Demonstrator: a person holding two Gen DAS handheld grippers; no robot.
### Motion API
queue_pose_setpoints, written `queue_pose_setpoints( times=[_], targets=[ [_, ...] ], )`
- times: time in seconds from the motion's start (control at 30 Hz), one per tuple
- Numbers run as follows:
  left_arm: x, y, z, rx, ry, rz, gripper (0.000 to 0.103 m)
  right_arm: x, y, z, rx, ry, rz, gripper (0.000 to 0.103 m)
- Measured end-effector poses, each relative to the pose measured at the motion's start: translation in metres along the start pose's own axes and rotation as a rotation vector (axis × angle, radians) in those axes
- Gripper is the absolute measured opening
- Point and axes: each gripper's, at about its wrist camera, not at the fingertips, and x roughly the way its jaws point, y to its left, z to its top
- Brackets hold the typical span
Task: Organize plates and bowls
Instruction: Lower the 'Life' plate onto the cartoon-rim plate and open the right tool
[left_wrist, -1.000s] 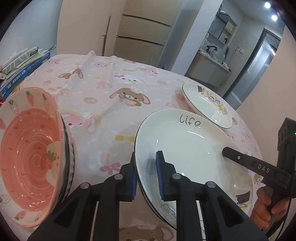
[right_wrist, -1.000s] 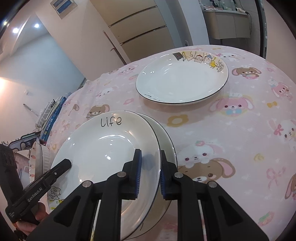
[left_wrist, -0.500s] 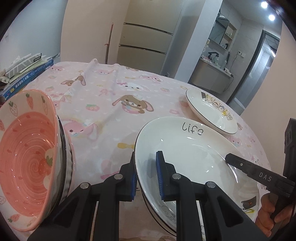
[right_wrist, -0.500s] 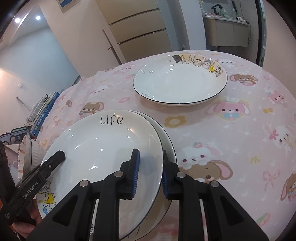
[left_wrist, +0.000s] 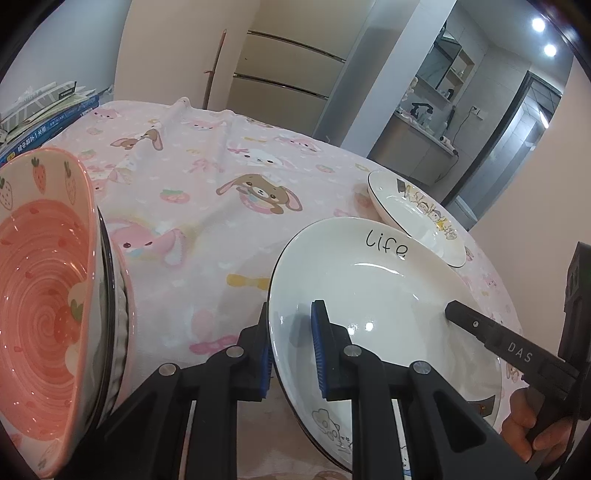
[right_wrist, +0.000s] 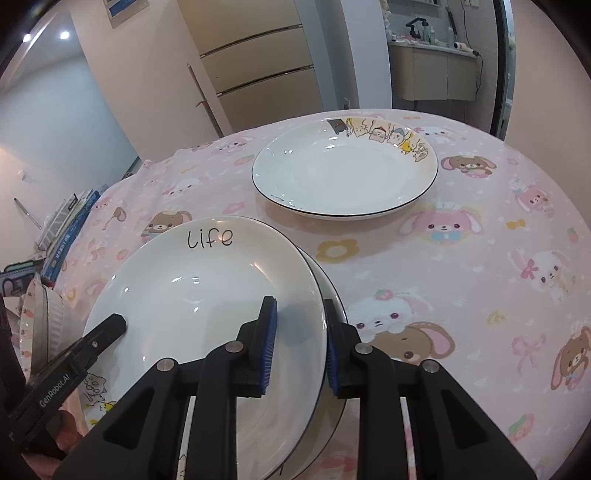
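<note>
A white plate marked "life" (left_wrist: 388, 288) (right_wrist: 207, 288) lies on top of another white plate (right_wrist: 334, 295). My left gripper (left_wrist: 291, 347) is shut on its left rim. On the opposite side my right gripper (right_wrist: 299, 343) straddles the rim. Its jaws are spreading, and a gap shows between the inner pad and the plate. A cartoon-rimmed white plate (right_wrist: 343, 177) (left_wrist: 413, 218) rests alone farther back. A pink strawberry bowl (left_wrist: 40, 295) tops a stack of bowls at the left.
A pink cartoon tablecloth (left_wrist: 207, 229) covers the round table. Books (left_wrist: 48, 122) are piled at its far left edge. A hand (left_wrist: 524, 428) holds the right gripper's handle. Cabinets and a doorway stand behind the table.
The right gripper's jaws have widened a little around the "life" plate's rim. The left gripper's grip is unchanged, and both views have tilted slightly upward.
</note>
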Motion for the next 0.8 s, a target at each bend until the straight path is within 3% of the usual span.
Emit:
queue_pose_setpoints(
  times=[0.13,0.37,0.47,0.6,0.8],
  targets=[
    [0.002,0.0,0.0,-0.001,-0.018,0.004,0.019,-0.002,0.007,-0.002,-0.063,-0.015,-0.039,0.024],
    [0.004,0.0,0.001,-0.003,-0.036,0.004,0.019,-0.001,0.004,-0.001,-0.068,-0.031,-0.014,0.024],
    [0.003,0.0,0.0,0.0,-0.018,0.006,0.019,-0.002,0.005,-0.004,-0.085,-0.037,-0.021,0.024],
    [0.005,-0.004,-0.001,0.026,0.006,0.016,0.028,-0.005,0.006,-0.01,-0.112,-0.027,-0.021,0.025],
    [0.007,-0.001,-0.001,0.017,0.031,-0.015,0.029,-0.009,0.009,-0.008,-0.155,-0.013,-0.043,0.025]
  ],
)
